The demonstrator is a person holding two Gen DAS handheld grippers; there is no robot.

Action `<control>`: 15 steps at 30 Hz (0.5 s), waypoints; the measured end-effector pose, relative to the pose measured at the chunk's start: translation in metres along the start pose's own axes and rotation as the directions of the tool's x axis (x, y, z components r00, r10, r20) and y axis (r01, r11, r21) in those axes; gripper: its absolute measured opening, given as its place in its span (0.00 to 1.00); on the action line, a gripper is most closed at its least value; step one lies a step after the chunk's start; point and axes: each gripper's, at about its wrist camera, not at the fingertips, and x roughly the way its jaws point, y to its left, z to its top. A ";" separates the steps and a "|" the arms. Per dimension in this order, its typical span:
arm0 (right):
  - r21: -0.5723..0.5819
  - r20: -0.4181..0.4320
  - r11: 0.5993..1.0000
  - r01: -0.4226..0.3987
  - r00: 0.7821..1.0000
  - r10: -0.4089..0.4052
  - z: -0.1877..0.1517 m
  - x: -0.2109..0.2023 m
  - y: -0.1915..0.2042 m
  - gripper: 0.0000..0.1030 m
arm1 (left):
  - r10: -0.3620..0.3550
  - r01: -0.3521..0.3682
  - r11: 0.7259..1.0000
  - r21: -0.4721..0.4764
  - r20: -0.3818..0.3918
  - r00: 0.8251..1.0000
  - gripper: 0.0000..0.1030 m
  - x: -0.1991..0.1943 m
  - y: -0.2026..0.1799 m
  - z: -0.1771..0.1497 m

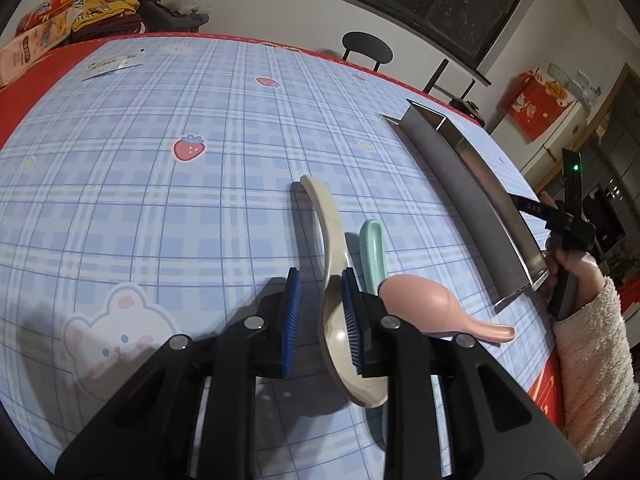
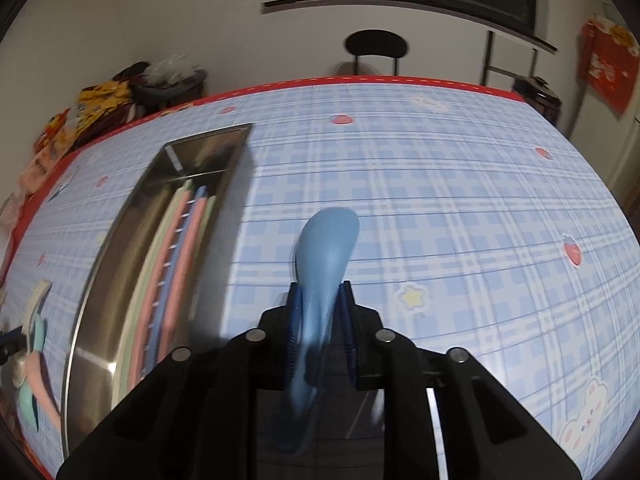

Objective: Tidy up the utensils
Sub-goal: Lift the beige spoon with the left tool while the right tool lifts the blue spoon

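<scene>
In the left wrist view my left gripper [image 1: 318, 320] is open just above the table, its jaws on either side of a cream spoon [image 1: 336, 280]. A mint spoon [image 1: 372, 256] and a pink spoon [image 1: 424, 304] lie just to its right. A long steel tray [image 1: 472, 200] lies further right. In the right wrist view my right gripper [image 2: 320, 320] is shut on a blue spoon [image 2: 324, 264], held above the table to the right of the steel tray [image 2: 100, 300]. Several pastel chopsticks [image 2: 176, 248] lie in the tray.
The table carries a blue plaid cloth [image 1: 160, 200] with a red border. Snack bags and clothes [image 1: 88, 8] are piled at the far left corner. A black chair [image 2: 376, 48] stands behind the table. The three loose spoons also show at the right wrist view's left edge [image 2: 34, 340].
</scene>
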 end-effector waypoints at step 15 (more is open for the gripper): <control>-0.036 0.024 0.999 -0.028 0.999 0.029 -0.006 -0.011 0.010 0.07 | -0.008 0.008 0.999 0.041 -0.008 1.000 0.31 -0.001 -0.005 -0.001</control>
